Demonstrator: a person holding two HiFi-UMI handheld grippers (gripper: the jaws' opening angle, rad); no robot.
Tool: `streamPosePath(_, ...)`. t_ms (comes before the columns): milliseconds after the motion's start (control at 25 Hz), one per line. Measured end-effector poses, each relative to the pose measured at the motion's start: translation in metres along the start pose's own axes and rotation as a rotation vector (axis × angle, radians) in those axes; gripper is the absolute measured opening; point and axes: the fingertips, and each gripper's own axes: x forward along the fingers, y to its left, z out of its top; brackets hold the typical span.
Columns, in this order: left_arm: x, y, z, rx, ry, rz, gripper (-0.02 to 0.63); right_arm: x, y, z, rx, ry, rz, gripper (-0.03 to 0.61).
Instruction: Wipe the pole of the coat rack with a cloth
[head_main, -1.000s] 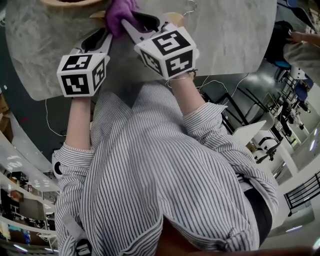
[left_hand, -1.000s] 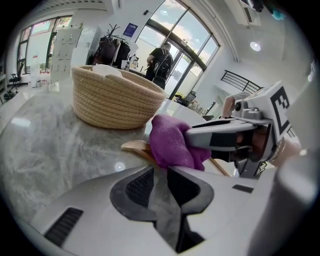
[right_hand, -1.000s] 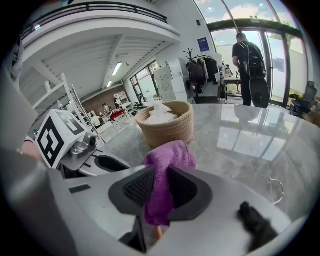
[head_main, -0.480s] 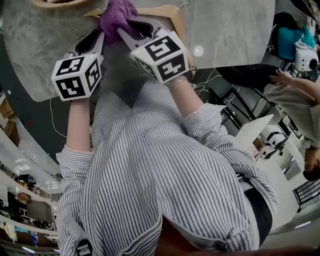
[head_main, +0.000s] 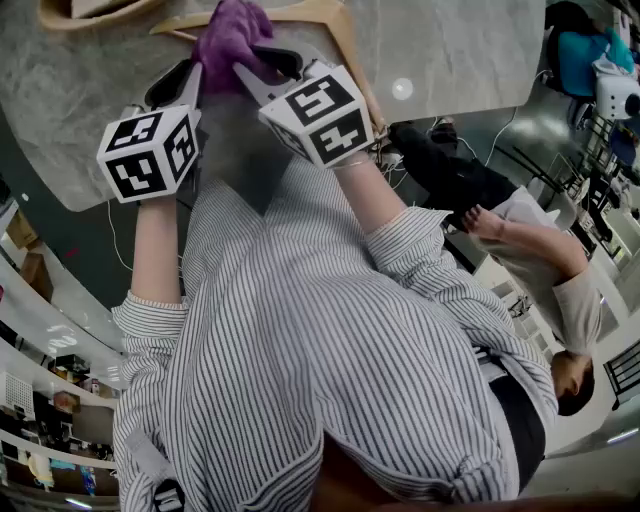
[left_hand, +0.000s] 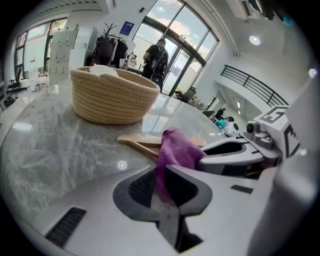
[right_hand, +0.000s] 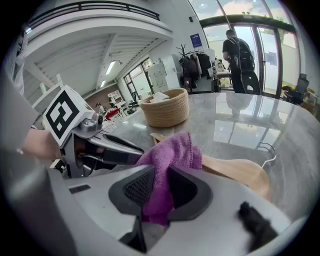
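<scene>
Over the table, left gripper closing jaws on cloth — right gripper clamped

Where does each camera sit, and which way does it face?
Head view: on the head, steeply down; striped shirt, forearms, left gripper, right gripper.
Left gripper view: along its closing jaws, purple cloth between, toward the basket; right gripper alongside.
Right gripper view: along jaws shut on the cloth; left gripper alongside.
Both gripper views share cloth, basket, hanger.

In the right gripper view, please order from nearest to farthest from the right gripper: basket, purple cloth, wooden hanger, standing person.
1. Purple cloth, between its jaws.
2. Wooden hanger, just behind, right.
3. Basket, farther back, left.
4. Person, at the door.
</scene>
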Motion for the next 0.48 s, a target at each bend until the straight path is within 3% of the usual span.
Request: streamPosePath(480,0.005,-0.032,-0.001,0.083,0.028,-0.06,0.058,-0.026,-0.007,-0.026,0.065,-0.019,-0.064,0.089)
